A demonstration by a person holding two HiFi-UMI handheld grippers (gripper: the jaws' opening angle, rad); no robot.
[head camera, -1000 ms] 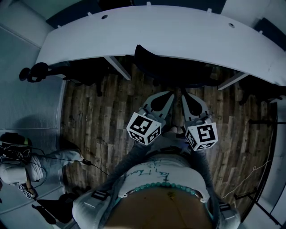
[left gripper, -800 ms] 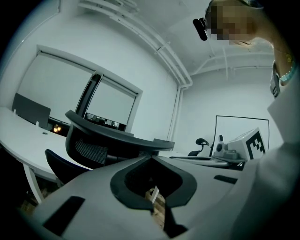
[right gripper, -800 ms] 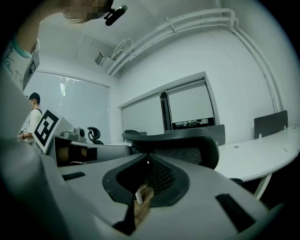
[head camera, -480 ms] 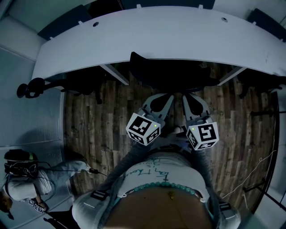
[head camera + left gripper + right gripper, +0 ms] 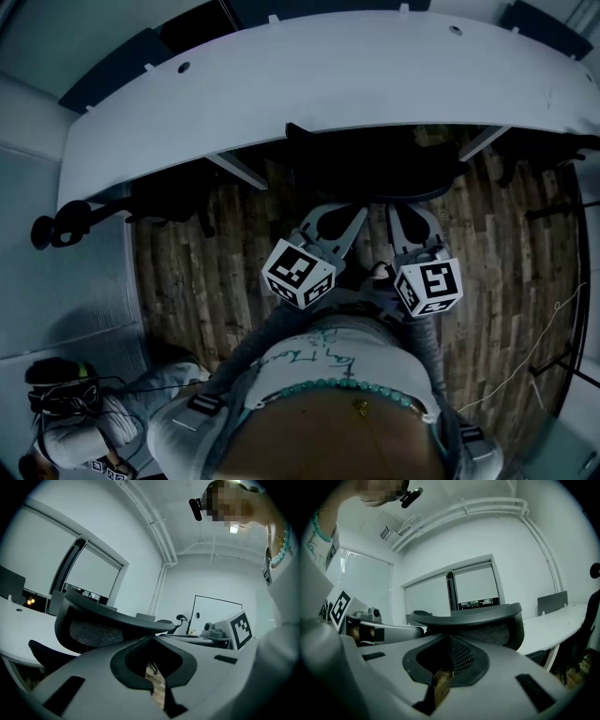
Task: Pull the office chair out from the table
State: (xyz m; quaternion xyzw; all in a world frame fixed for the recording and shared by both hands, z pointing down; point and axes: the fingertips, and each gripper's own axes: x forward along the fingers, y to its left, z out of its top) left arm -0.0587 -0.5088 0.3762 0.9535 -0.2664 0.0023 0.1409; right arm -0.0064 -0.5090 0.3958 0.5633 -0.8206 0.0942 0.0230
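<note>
Left gripper (image 5: 345, 214) and right gripper (image 5: 401, 214), jaws closed on nothing, sit just before the office chair (image 5: 375, 161) tucked under the worktop (image 5: 309, 75).

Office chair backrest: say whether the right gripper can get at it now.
Probably yes: the right gripper points at the backrest, close ahead with nothing between. Its jaws are shut, so they must open before gripping.

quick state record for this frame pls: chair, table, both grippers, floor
chair: black mesh-back office chair, tucked under the table edge
table: white curved table
left gripper: shut, nothing between jaws, pointing at the chair
right gripper: shut, nothing between jaws, pointing at the chair
contact with chair: cannot tell
floor: dark wood planks
task: chair not yet pulled out
</note>
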